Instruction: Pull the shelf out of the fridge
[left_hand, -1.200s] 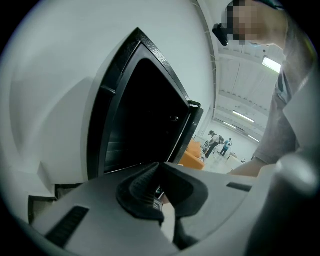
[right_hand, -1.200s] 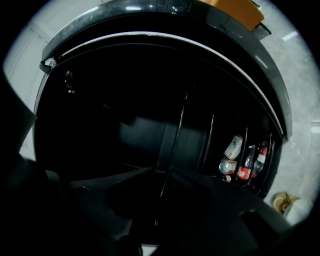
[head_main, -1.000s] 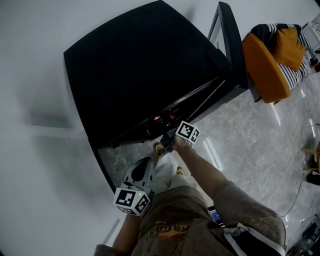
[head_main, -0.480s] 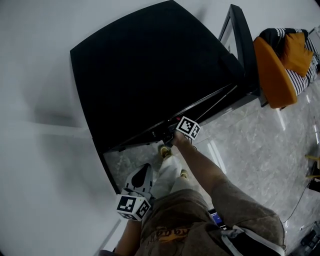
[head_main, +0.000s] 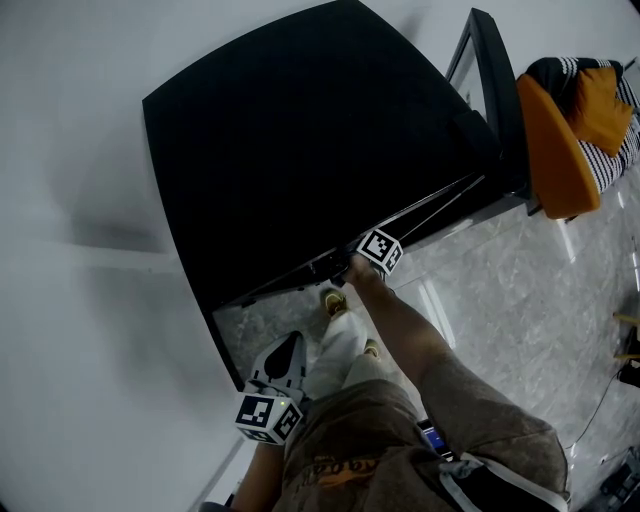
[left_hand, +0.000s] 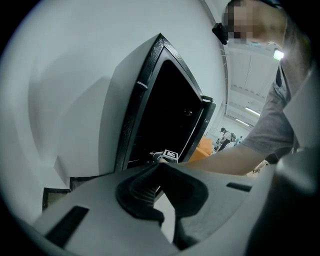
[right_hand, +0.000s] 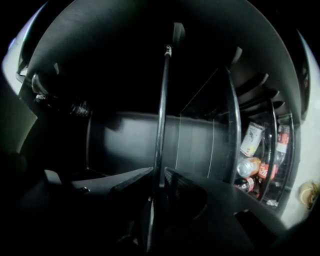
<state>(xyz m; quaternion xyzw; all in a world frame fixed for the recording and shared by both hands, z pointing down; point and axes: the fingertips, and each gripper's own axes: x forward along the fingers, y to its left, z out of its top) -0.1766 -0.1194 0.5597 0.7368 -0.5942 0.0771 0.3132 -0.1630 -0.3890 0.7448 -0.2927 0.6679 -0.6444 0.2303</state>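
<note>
The black fridge (head_main: 300, 140) stands open, its door (head_main: 495, 90) swung out to the right. In the right gripper view a thin shelf (right_hand: 162, 100) runs edge-on through the dark interior. My right gripper (right_hand: 157, 175) is shut on that shelf's front edge, both jaws pressed against it. From the head view the right gripper (head_main: 345, 265) reaches under the fridge's top at the front opening, which hides the shelf. My left gripper (head_main: 283, 352) hangs low beside the person's legs, away from the fridge, jaws together and holding nothing (left_hand: 161, 166).
Bottles and cans (right_hand: 255, 160) fill the door racks at the right. An orange chair (head_main: 560, 140) with striped cloth stands behind the door. A white wall (head_main: 70, 250) lies left of the fridge, and a marble floor (head_main: 500, 290) spreads below.
The head view has shifted slightly. The right gripper sits a little deeper at the fridge's front edge. The left gripper has barely moved.
</note>
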